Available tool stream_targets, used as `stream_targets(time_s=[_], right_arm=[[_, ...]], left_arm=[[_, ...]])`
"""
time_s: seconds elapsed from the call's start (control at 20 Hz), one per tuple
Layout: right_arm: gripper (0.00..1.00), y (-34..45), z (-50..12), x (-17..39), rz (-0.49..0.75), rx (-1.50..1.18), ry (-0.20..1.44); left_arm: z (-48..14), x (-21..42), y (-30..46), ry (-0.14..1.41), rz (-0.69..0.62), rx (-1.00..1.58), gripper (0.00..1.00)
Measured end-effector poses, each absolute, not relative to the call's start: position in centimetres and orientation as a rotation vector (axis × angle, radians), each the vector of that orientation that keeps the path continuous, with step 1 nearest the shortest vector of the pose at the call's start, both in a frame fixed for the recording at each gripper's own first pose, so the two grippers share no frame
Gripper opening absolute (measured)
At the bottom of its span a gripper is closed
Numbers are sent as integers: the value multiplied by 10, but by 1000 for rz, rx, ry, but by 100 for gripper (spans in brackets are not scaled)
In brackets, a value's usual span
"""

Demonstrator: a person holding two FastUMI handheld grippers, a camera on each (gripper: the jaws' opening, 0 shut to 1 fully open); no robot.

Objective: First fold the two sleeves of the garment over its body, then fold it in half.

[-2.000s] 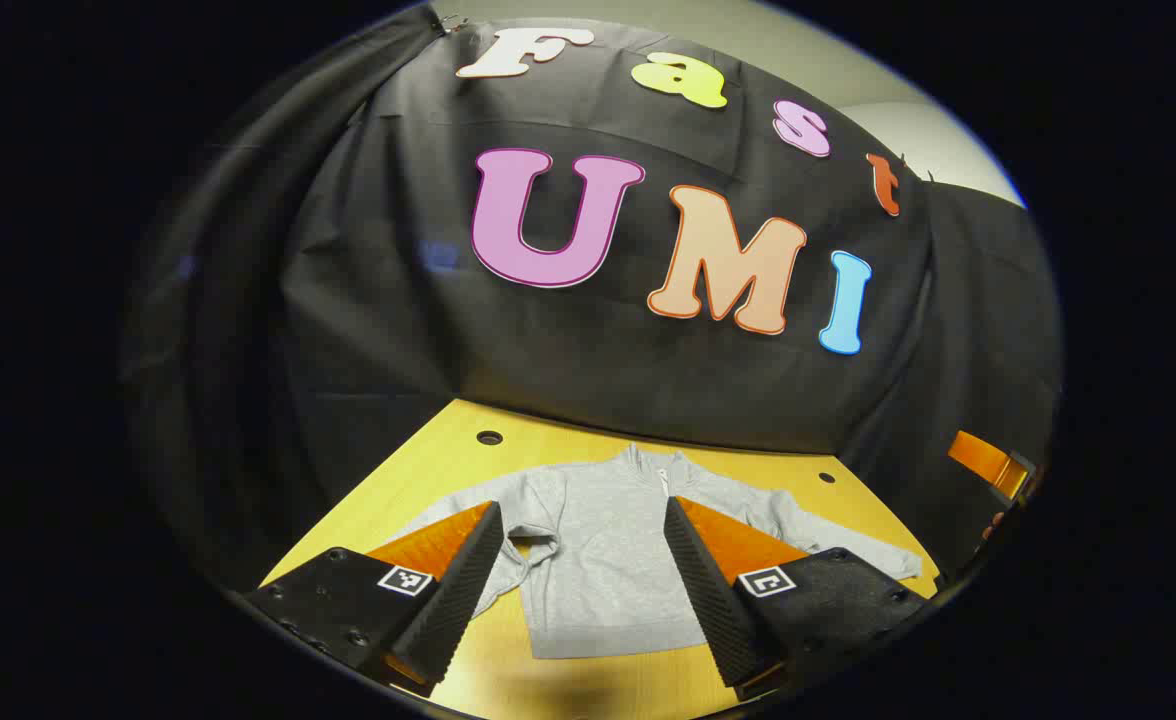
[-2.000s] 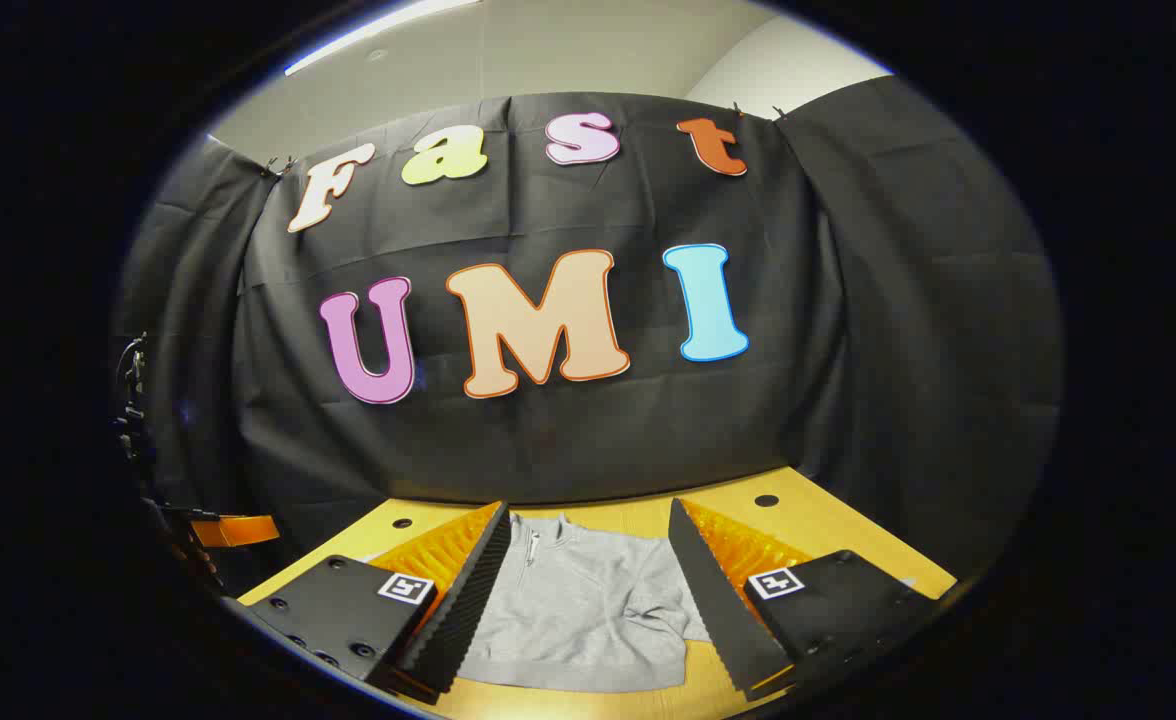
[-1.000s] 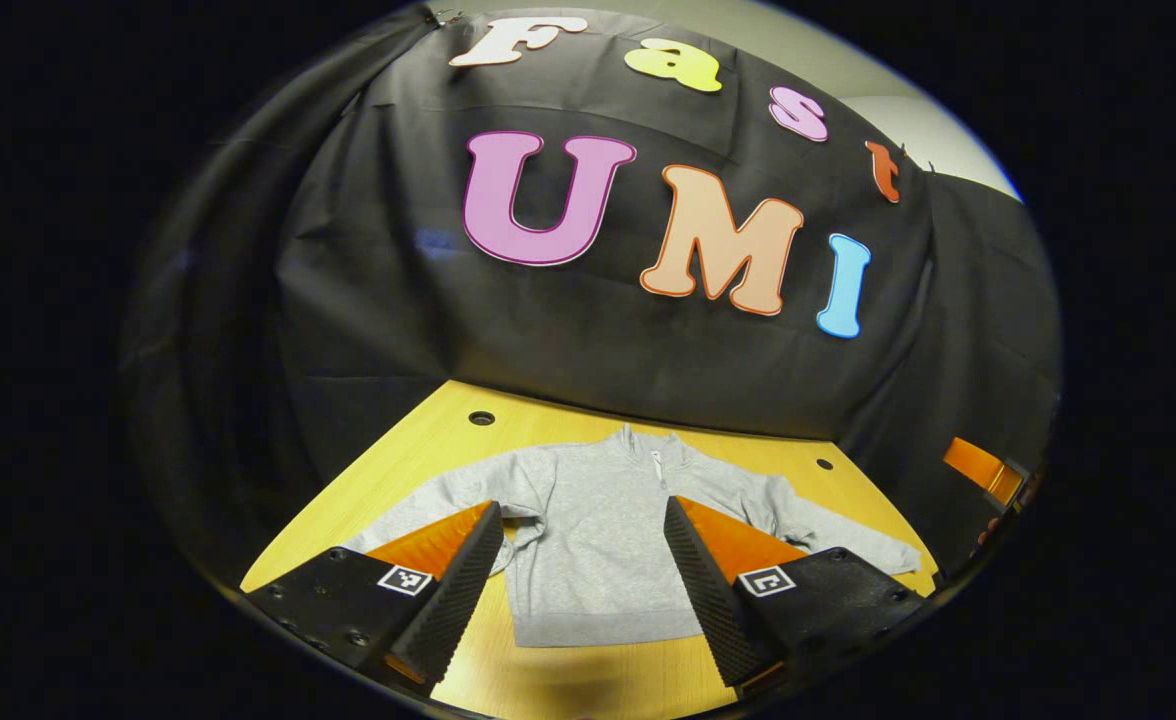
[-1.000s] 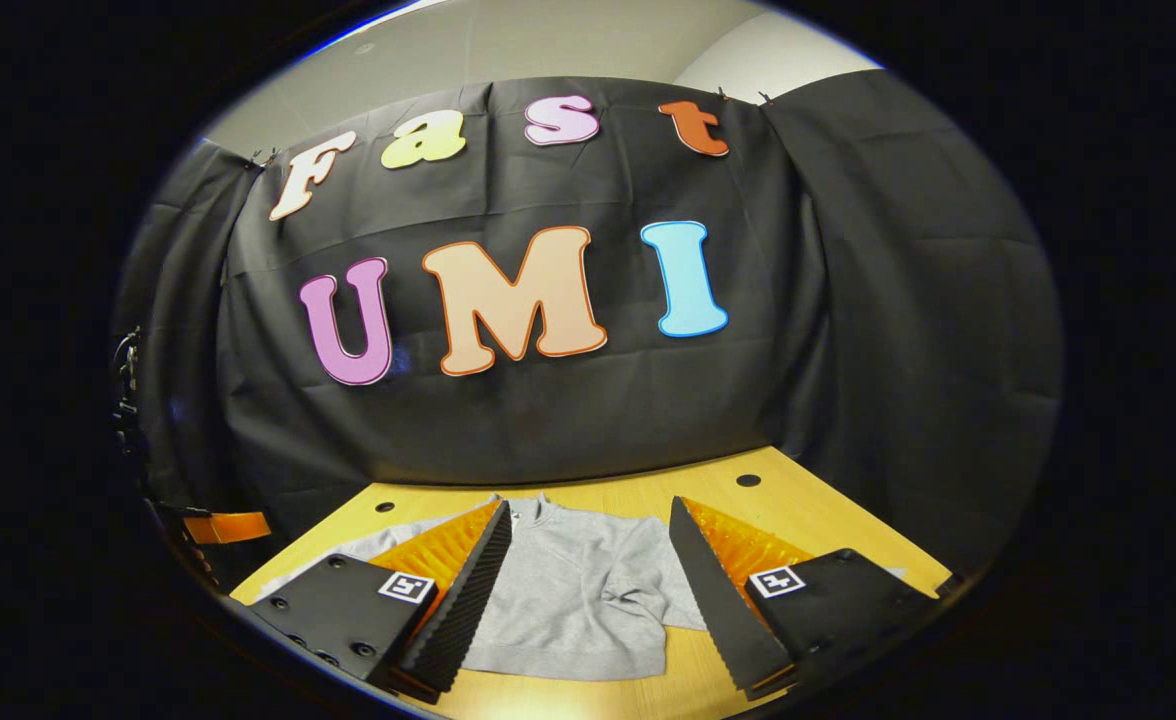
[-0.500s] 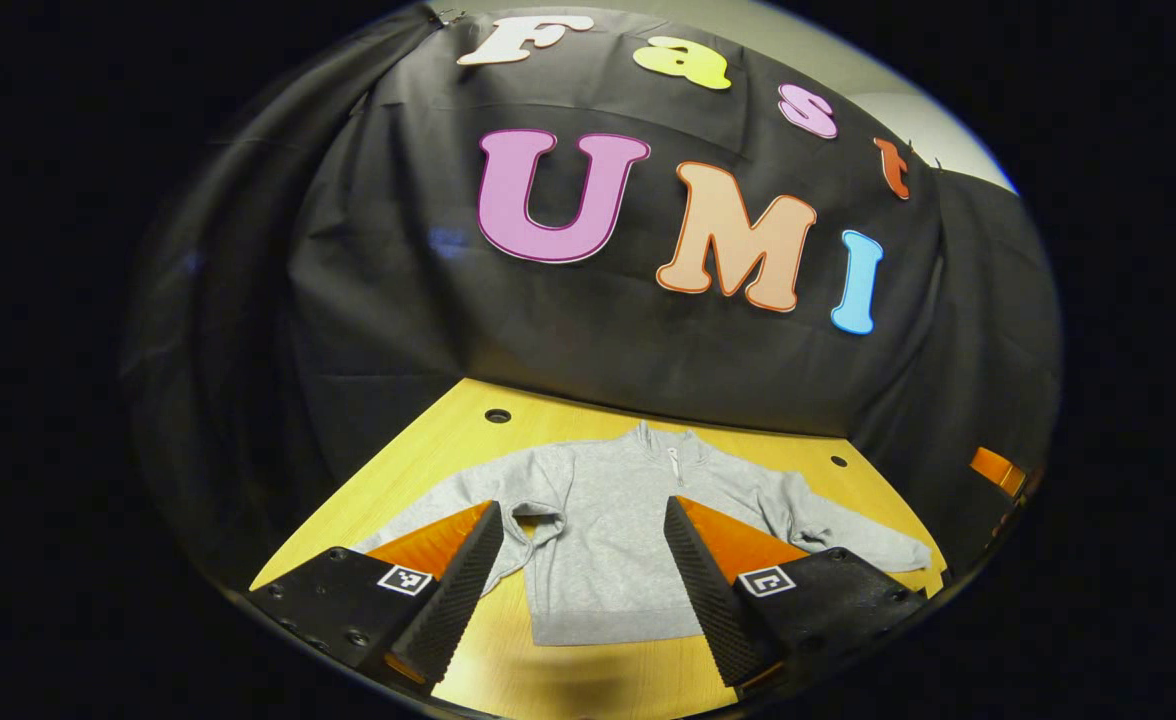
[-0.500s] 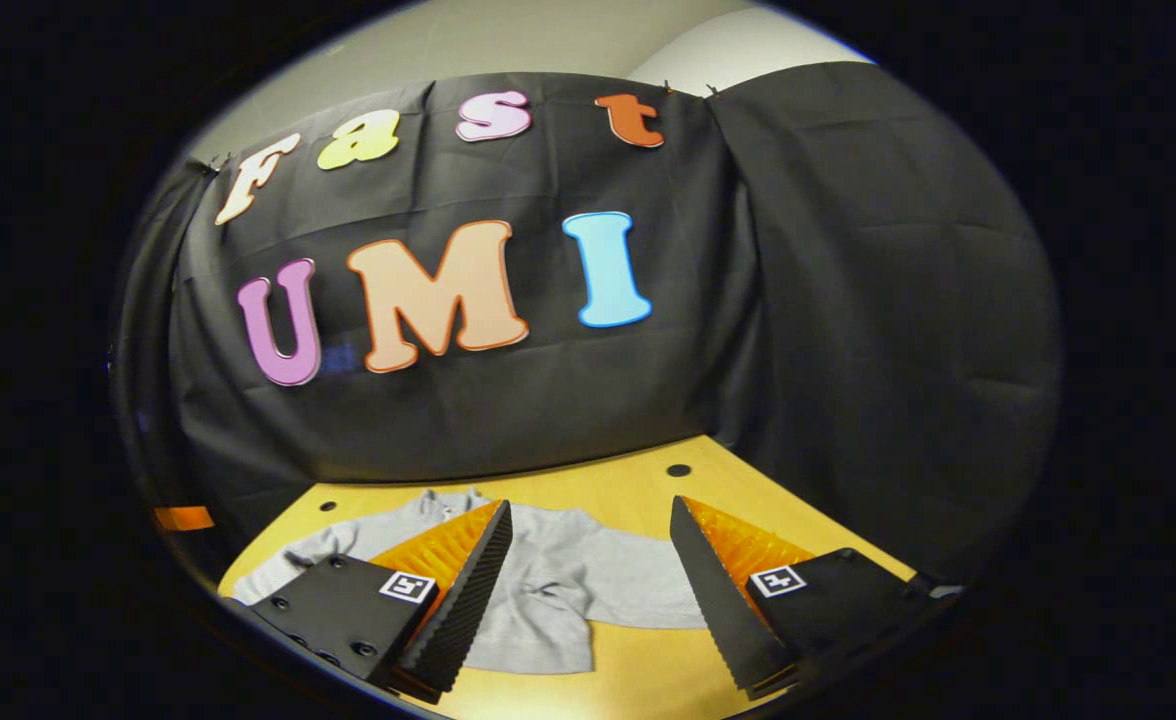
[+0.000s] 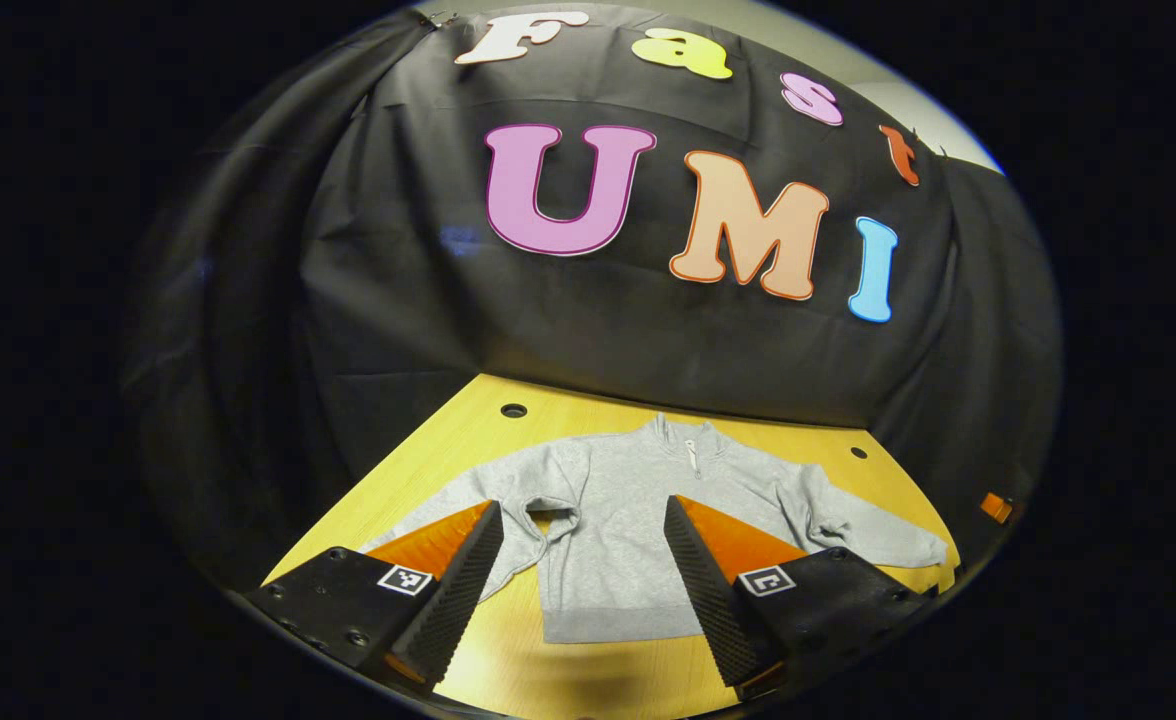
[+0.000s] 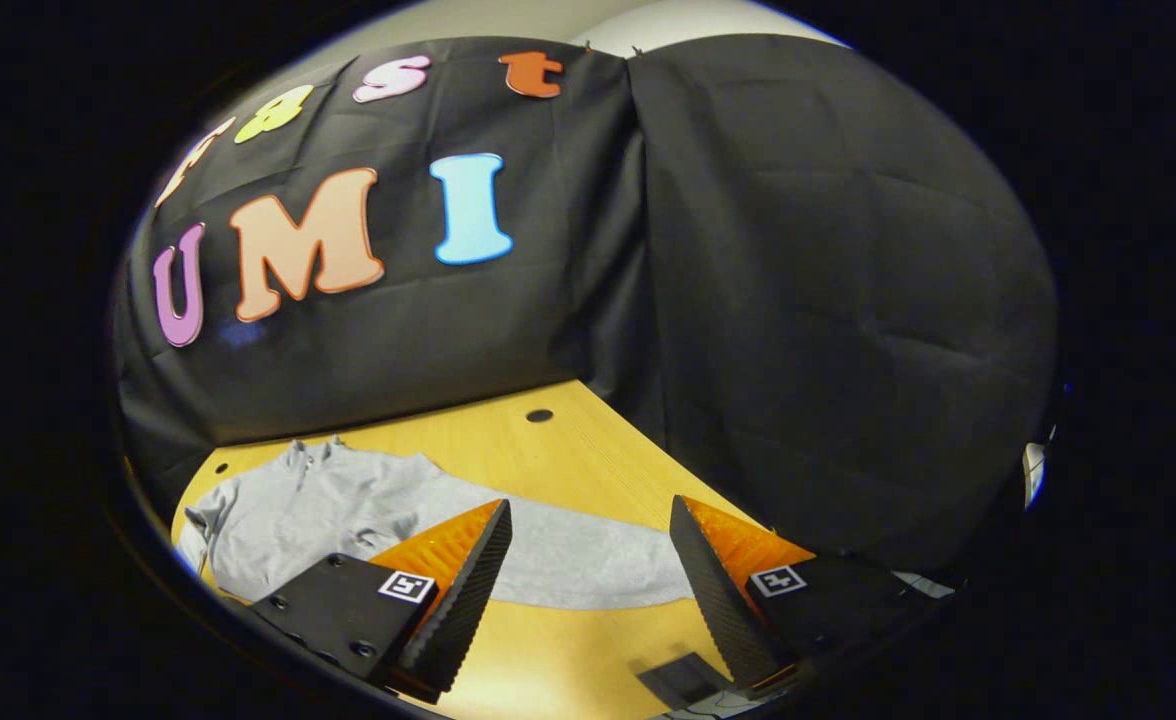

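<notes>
Right, grey sweatshirt [image 7: 628, 530] lying flat on the yellow wooden table [image 7: 448, 455], front up, soft fleecy knit w/ a ribbed hem band along the near edge. Short zip at the stand-up collar [image 7: 686, 440], collar pointing away from me toward the black cloth wall [image 7: 568, 320]. Body's long axis runs near-to-far, hem closest to me; sleeves spread out sideways, so the whole thing reads wide, left to right.

My left gripper [image 7: 580, 580] hangs above the hem end of the body, fingers spread wide, nothing between them, ridged inner faces both bare. Left sleeve [image 7: 448, 505] angles down toward me, w/ a puckered fold [image 7: 548, 515] near the armpit; its lower part goes behind my left finger. Right sleeve [image 7: 868, 535] stretches out to the table's right edge, a bit wrinkled at the shoulder.

My right gripper [image 8: 588, 590] is also spread open, empty, up over the table. In the right gripper view the same right sleeve [image 8: 588, 565] runs as a long smooth band across the gap between my fingers, cuff end going behind the right-hand finger. Body of the sweatshirt [image 8: 308, 510] sits off to the left there, collar [image 8: 308, 455] toward the wall.

Round holes in the tabletop: one far left [image 7: 514, 410], one far right [image 7: 858, 452]. Small dark flat square [image 8: 683, 680] on the table by my right finger, can't tell what it is. Small orange bit [image 7: 995, 506] off the table's right end.
</notes>
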State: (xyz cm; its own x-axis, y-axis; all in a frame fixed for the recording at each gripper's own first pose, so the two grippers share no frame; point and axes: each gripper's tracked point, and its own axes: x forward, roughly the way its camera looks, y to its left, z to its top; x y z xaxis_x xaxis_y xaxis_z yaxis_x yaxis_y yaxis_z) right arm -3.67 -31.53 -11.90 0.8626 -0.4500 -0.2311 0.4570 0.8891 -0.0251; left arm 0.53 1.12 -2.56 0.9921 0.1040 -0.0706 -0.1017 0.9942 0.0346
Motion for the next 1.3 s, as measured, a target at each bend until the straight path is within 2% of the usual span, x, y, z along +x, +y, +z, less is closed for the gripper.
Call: stream_targets(time_s=[0.05, 0.1, 0.15, 0.25, 0.4, 0.45, 0.5, 0.65, 0.8, 0.95, 1.0, 1.1, 1.15, 1.2, 1.3], right_arm=[[98, -326, -131, -37, -485, 32, 255], [95, -338, -144, -38, -496, 38, 278], [98, -347, -156, -38, -501, 50, 302], [96, -363, -181, -33, -514, 83, 350], [98, -384, -217, -29, -526, 102, 417], [96, -388, -226, -28, -525, 104, 440], [99, -392, -236, -27, -523, 105, 463], [96, -402, -253, -25, -512, 107, 506], [98, -407, -265, -21, -495, 100, 538], [94, -407, -276, -17, -480, 96, 574], [96, -408, -277, -19, -482, 87, 579], [89, -408, -278, -18, -483, 74, 582], [79, -408, -278, -17, -485, 78, 583], [78, -407, -277, -18, -488, 83, 582], [54, -404, -279, -17, -496, 96, 586]], left_arm=[[-26, 6, 10, 74, 108, 31, 95], [-26, 6, 8, 77, 113, 32, 94], [-28, 5, 6, 79, 119, 32, 95], [-29, 6, 3, 79, 131, 35, 95], [-33, 7, -1, 84, 156, 42, 95], [-37, 6, -1, 88, 167, 41, 95], [-41, 6, -2, 95, 177, 36, 95], [-52, 5, -8, 112, 197, 19, 95], [-59, 4, -13, 121, 214, 18, 95], [-58, 6, -24, 113, 200, -4, 95], [-57, 6, -28, 108, 196, -11, 94], [-56, 7, -32, 102, 191, -7, 94], [-56, 8, -33, 101, 186, -4, 94], [-57, 8, -35, 100, 179, -3, 94], [-57, 8, -36, 100, 169, -5, 94]])
